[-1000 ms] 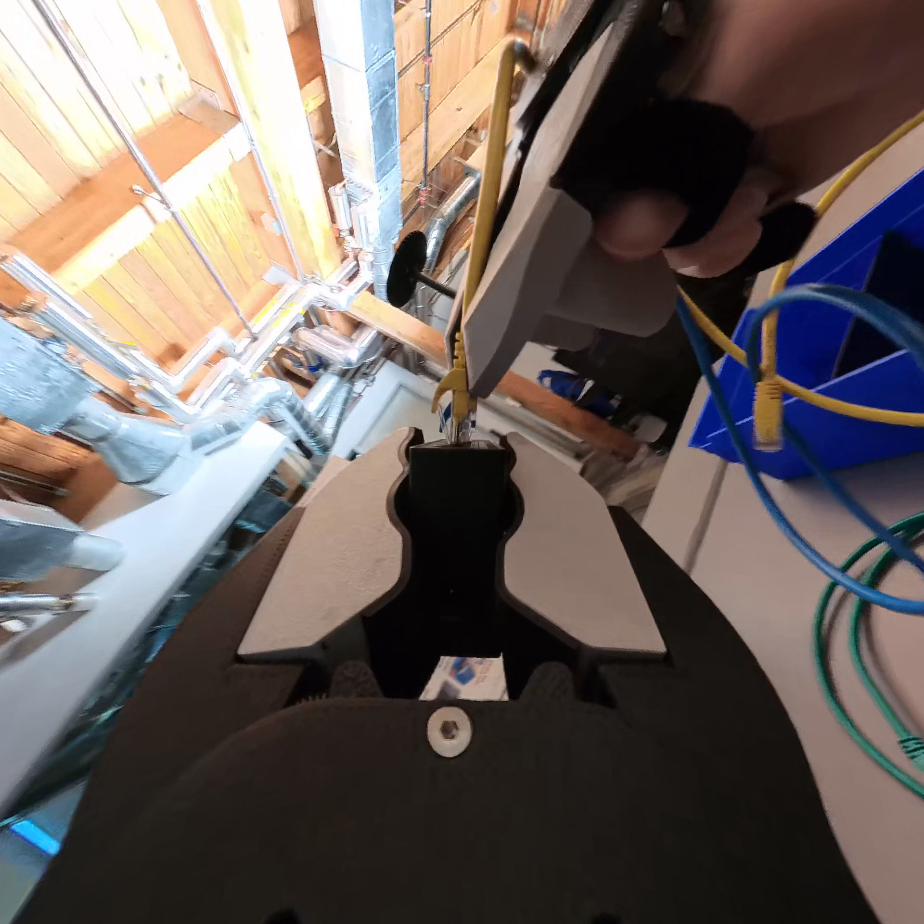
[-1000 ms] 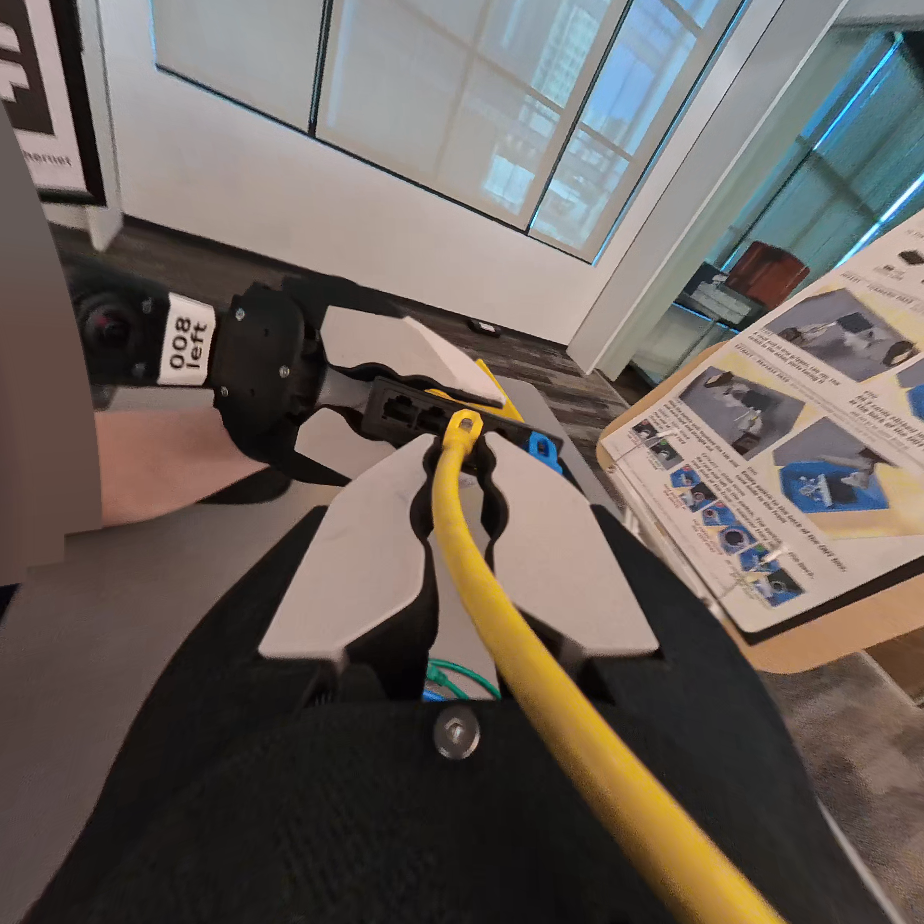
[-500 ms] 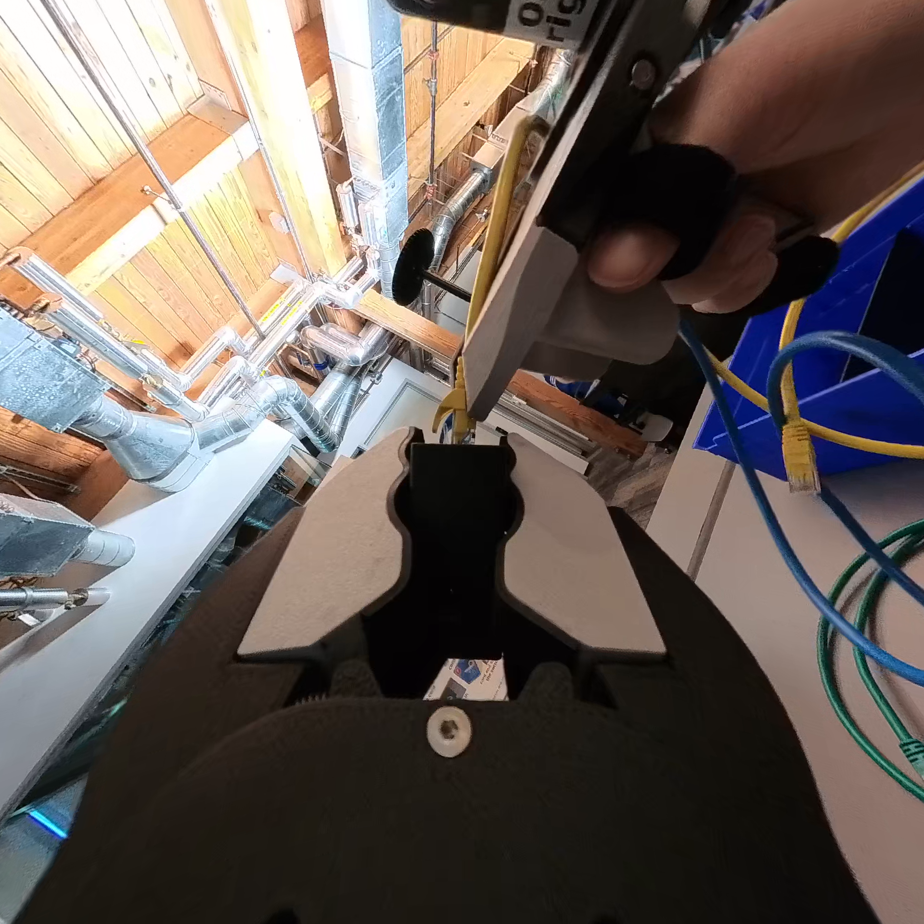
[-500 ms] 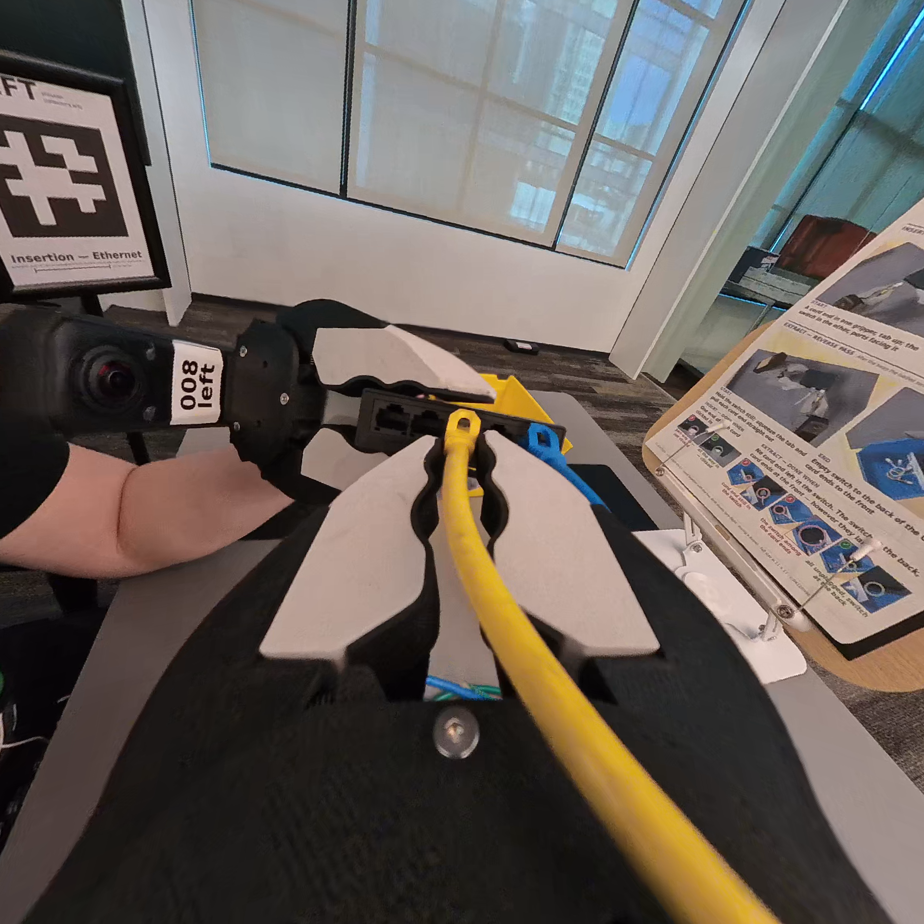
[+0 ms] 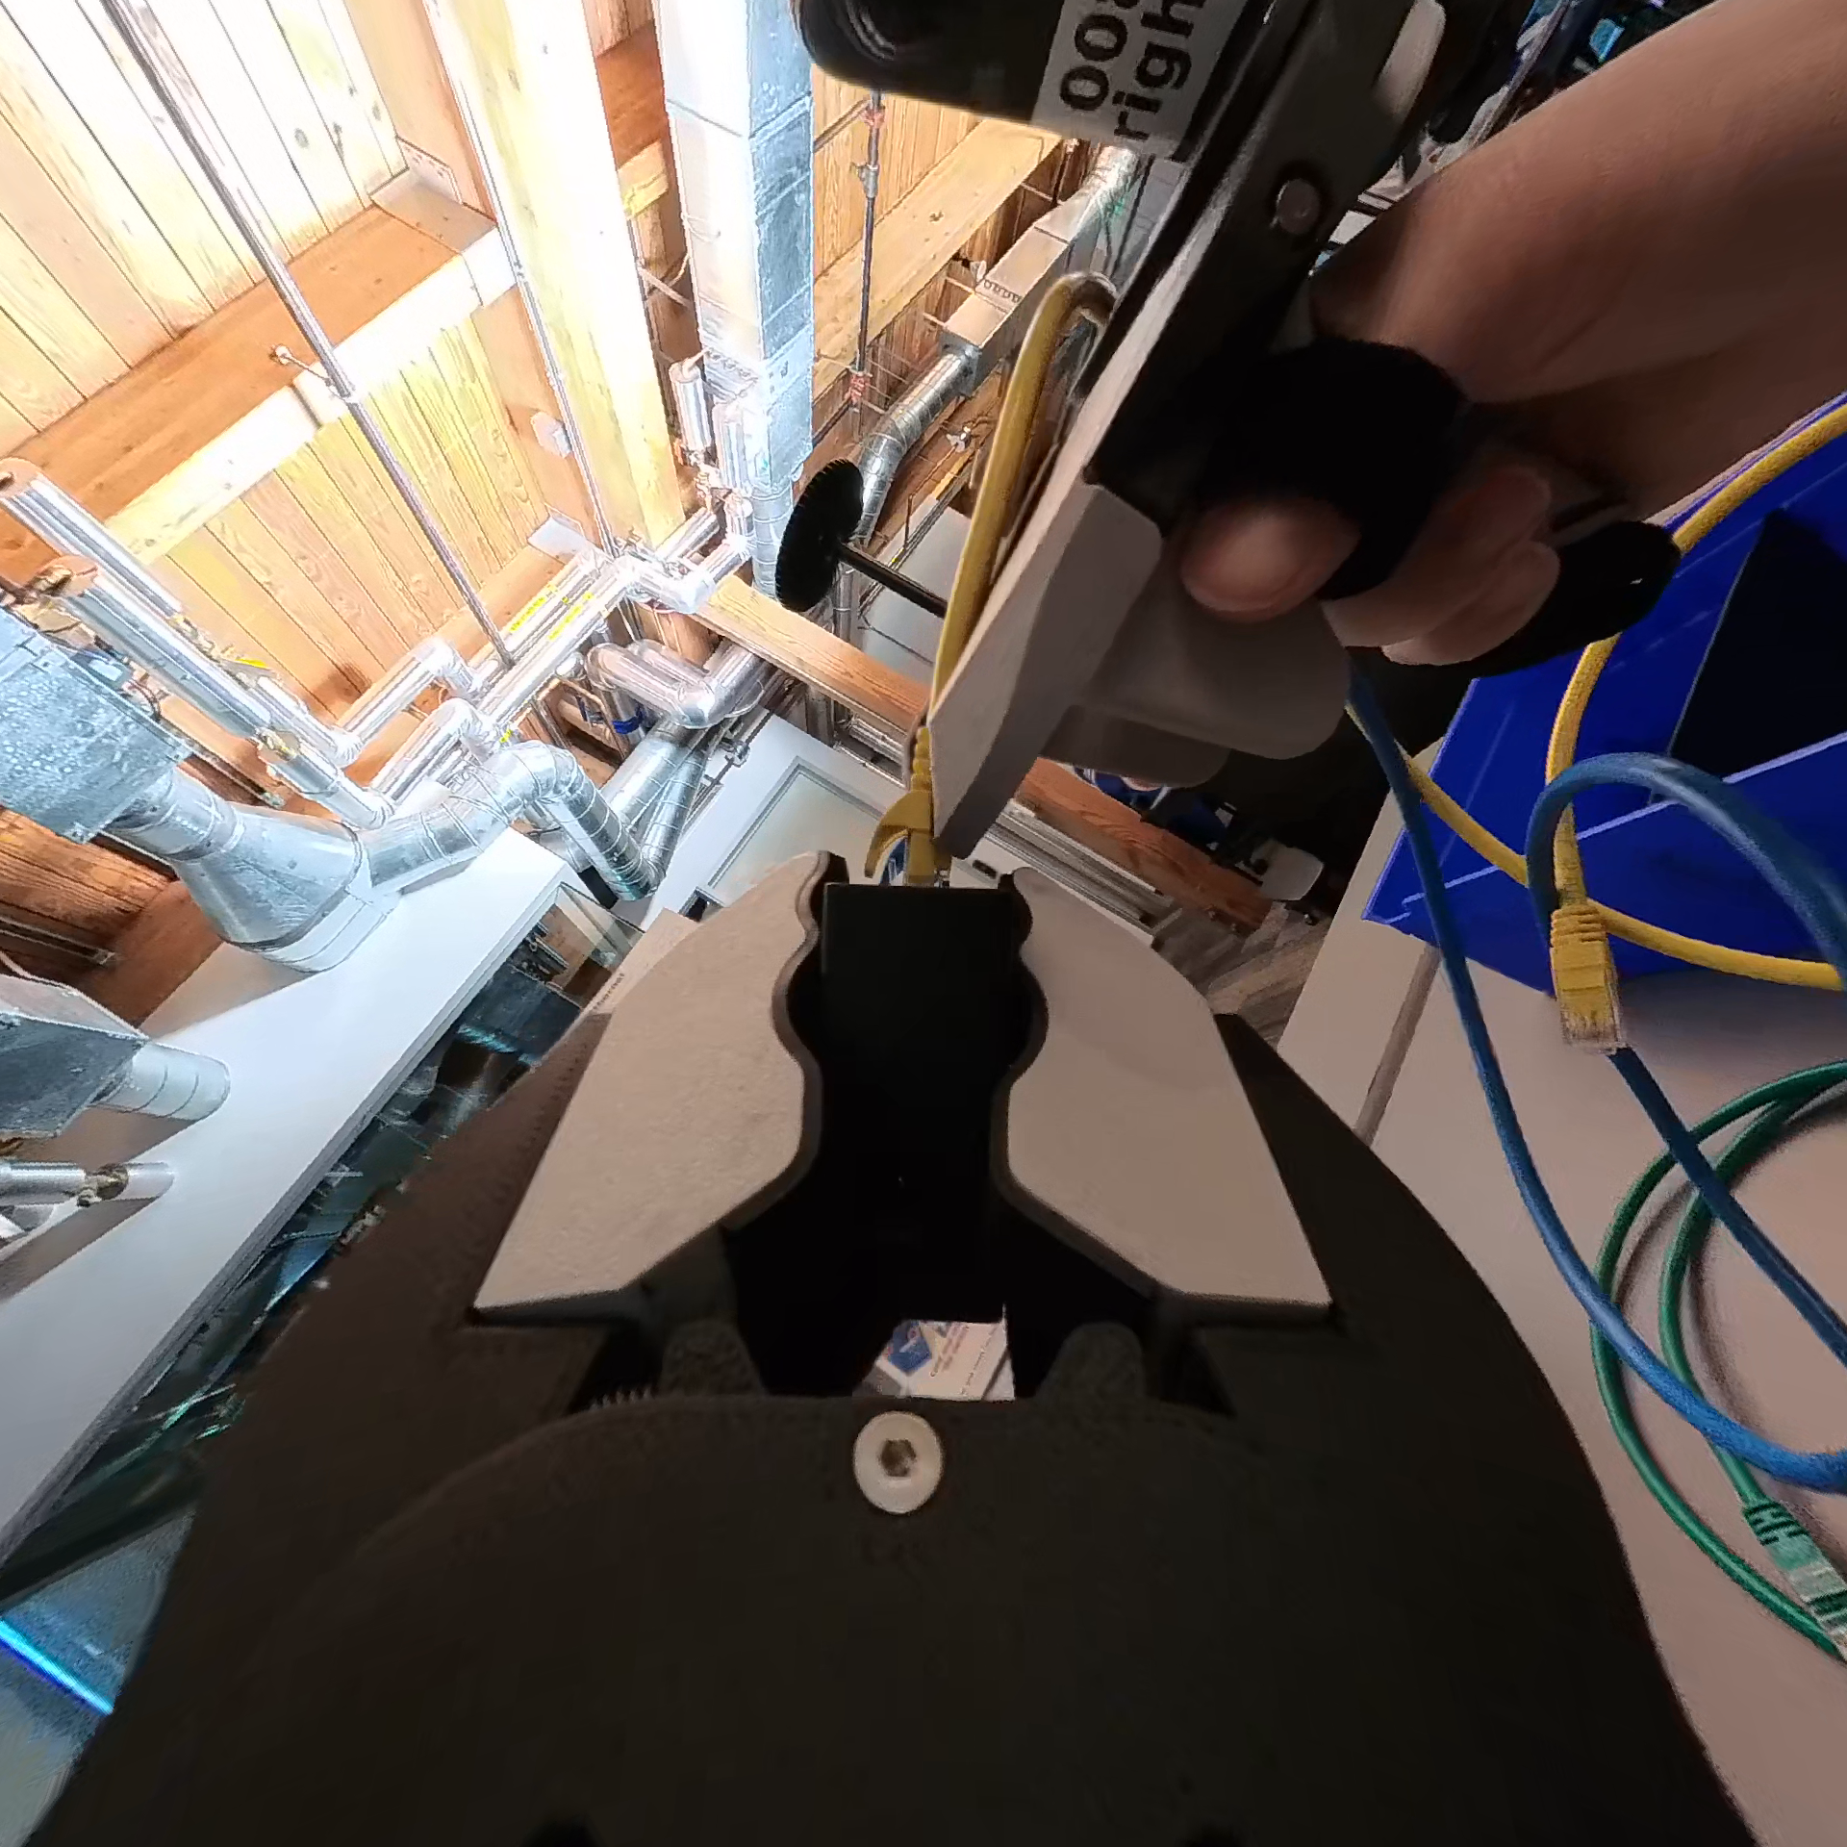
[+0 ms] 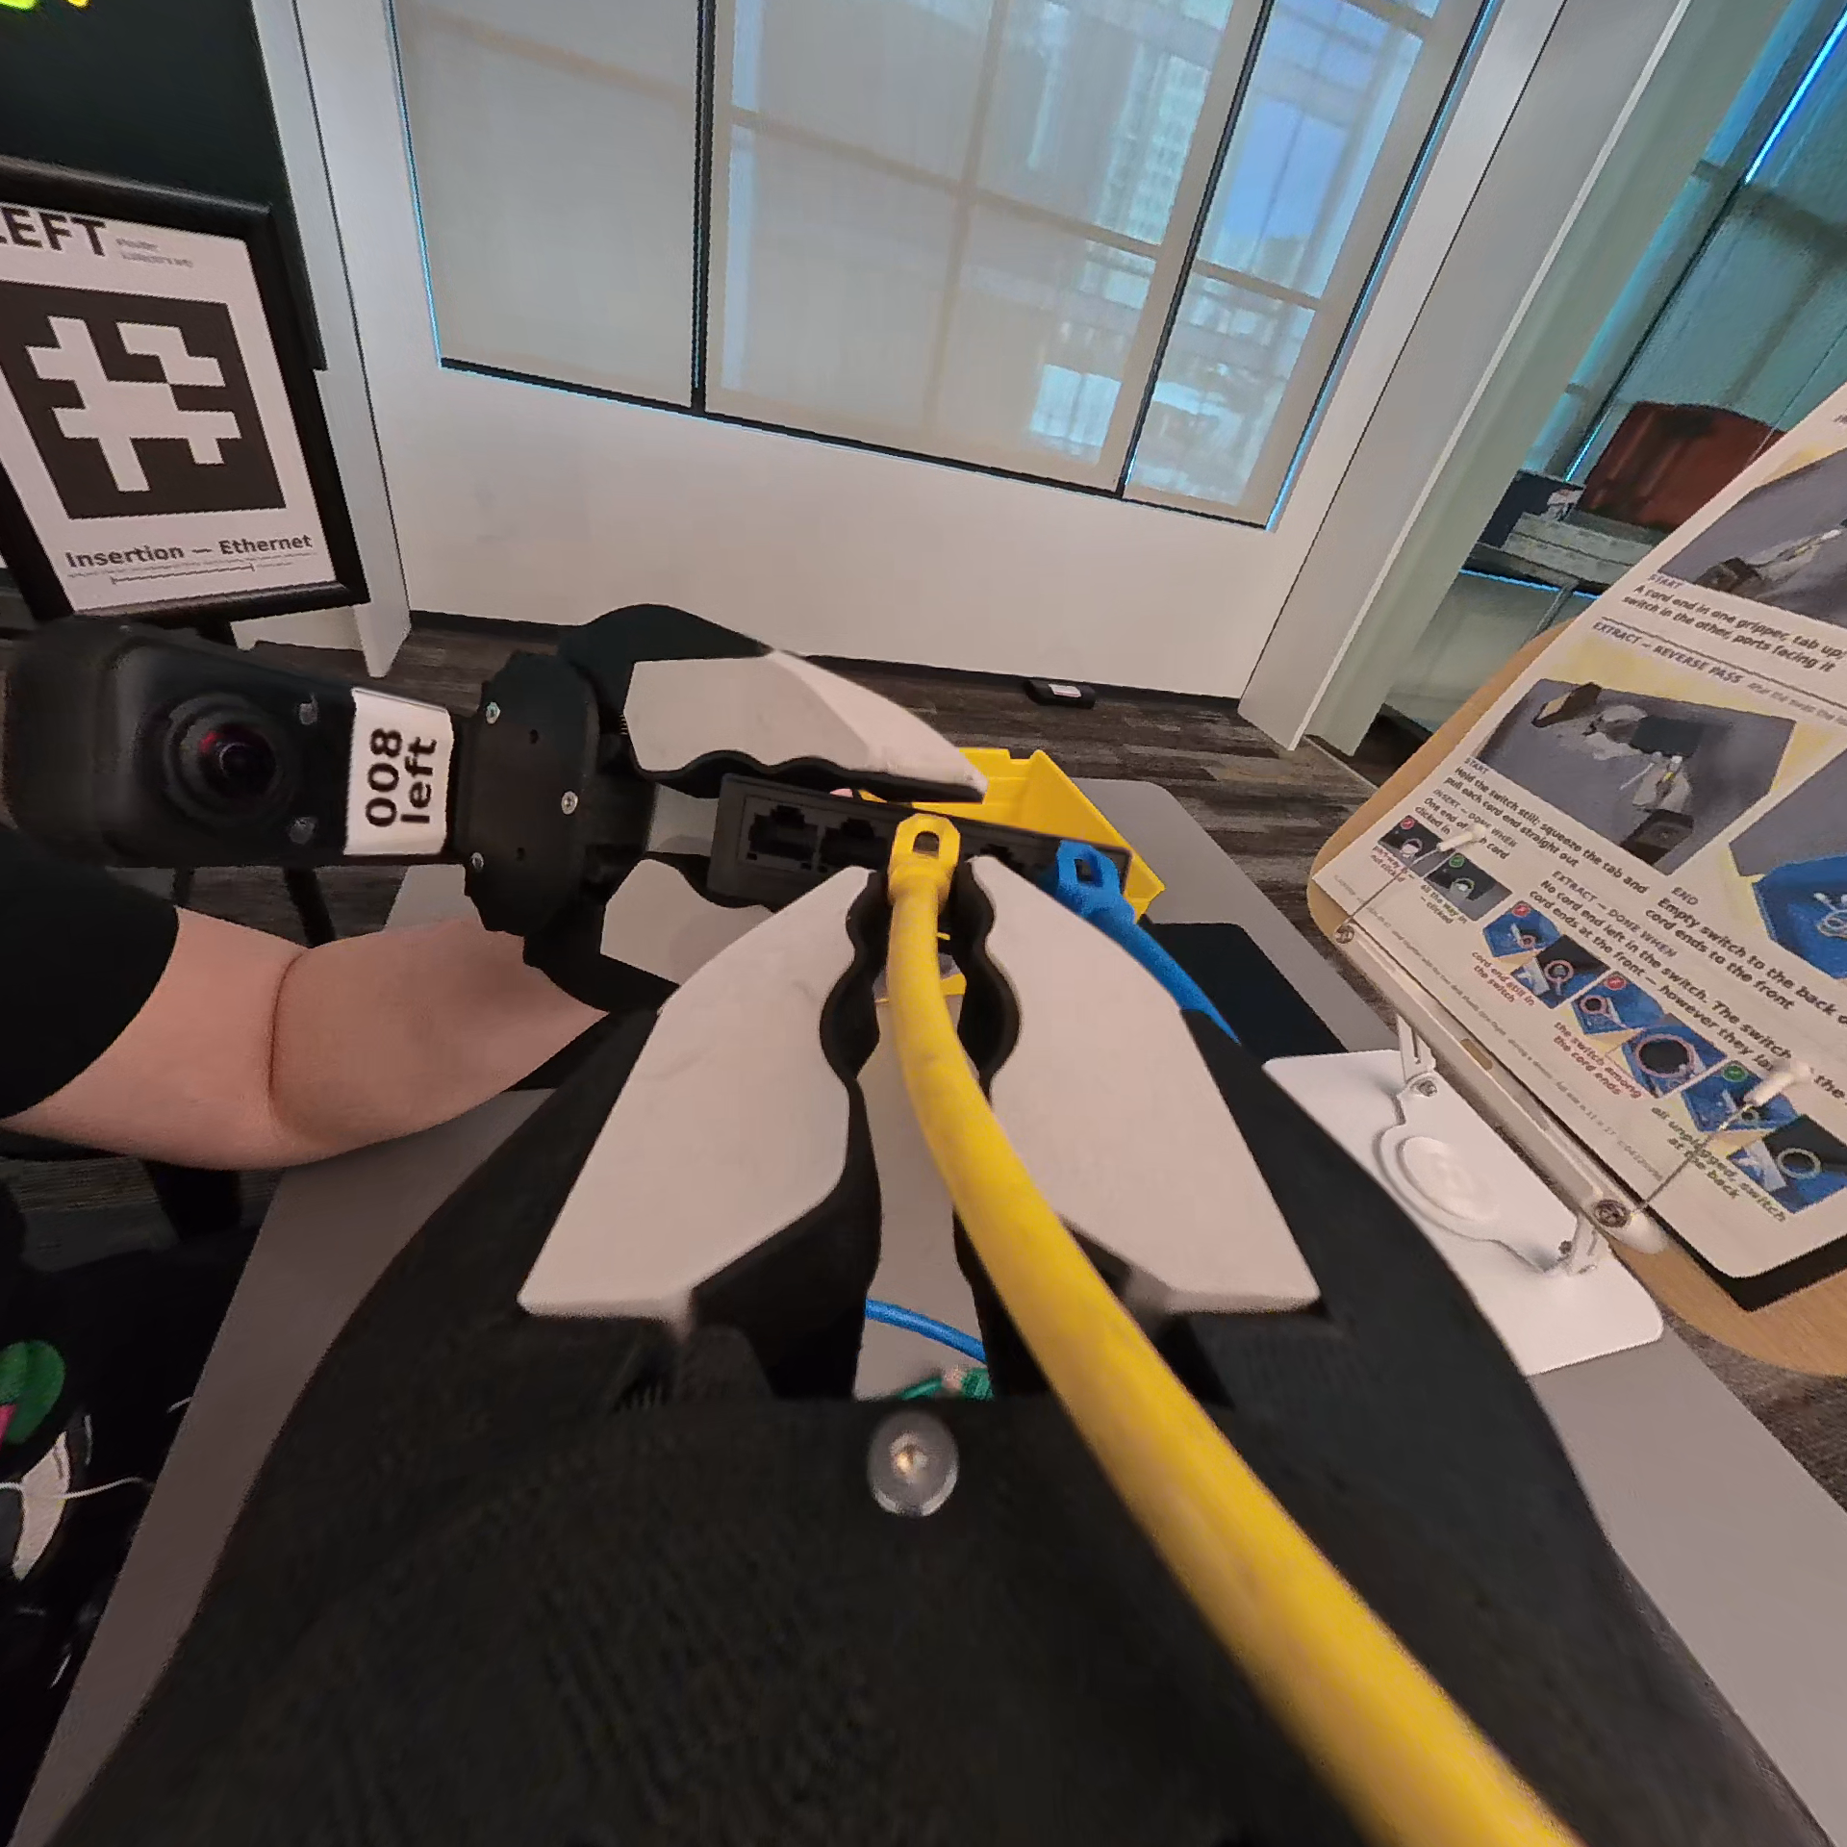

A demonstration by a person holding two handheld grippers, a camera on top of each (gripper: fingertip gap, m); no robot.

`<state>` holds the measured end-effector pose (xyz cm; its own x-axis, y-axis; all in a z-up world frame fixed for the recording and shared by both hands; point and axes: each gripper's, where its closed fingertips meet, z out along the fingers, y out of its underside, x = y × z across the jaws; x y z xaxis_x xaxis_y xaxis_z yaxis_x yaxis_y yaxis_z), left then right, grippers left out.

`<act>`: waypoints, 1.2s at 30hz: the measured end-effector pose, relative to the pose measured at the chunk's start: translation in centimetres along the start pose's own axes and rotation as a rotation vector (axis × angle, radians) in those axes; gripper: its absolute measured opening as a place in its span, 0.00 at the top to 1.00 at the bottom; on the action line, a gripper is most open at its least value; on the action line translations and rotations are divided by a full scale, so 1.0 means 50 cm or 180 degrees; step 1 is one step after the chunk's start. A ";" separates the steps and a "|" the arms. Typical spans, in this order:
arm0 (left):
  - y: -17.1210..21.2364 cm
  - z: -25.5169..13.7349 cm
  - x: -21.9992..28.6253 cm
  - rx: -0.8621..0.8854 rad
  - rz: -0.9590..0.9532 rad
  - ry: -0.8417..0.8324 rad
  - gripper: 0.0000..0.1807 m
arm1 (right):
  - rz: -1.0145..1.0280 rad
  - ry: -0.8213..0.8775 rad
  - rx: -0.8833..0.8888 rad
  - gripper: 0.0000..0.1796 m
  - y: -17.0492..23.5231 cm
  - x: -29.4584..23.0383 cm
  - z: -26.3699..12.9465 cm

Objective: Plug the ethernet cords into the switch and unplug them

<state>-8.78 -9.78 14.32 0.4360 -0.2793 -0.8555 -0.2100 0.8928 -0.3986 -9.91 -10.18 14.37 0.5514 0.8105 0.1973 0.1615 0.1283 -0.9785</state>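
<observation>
Switch [image 6: 800, 830] ports face right claw [image 6: 924, 885].

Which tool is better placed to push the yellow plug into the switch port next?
Probably the right tool: it is shut on the yellow cord just behind the plug, which sits at the switch ports. The left tool is shut on the switch, steadying it.

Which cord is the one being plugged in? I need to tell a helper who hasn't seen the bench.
Start at the black switch clamped in the left claw above the grey table. The yellow cord runs up between the right claw's fingers, its plug at the switch's ports. The blue cord and green cord are in neither claw.
</observation>
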 end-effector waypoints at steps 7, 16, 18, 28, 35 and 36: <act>0.002 0.003 0.005 0.0009 -0.0106 0.0022 0.84 | 0.0075 0.0040 -0.0080 0.92 0.006 0.003 -0.001; 0.023 0.006 -0.023 -0.0084 -0.0003 -0.0299 0.84 | -0.0592 0.0587 -0.0119 0.92 -0.012 0.014 0.012; 0.015 0.005 -0.039 -0.0082 -0.0049 -0.0507 0.83 | -0.0921 0.0791 -0.0088 0.92 -0.032 0.003 0.006; 0.037 -0.009 -0.100 -0.0411 -0.0014 -0.0980 0.78 | -0.1720 0.1341 0.0107 0.93 -0.075 -0.033 0.017; 0.040 -0.015 -0.095 -0.0523 0.0394 -0.0952 0.83 | -0.1492 0.1268 0.0080 0.93 -0.072 -0.034 0.018; 0.037 -0.016 -0.093 -0.0501 0.0409 -0.0950 0.84 | -0.1450 0.1227 0.0064 0.93 -0.071 -0.036 0.016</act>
<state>-11.92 -7.10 17.28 0.6288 -0.0320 -0.7769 -0.4018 0.8420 -0.3600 -12.14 -11.62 17.43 0.6882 0.4058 0.6014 0.4382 0.4282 -0.7904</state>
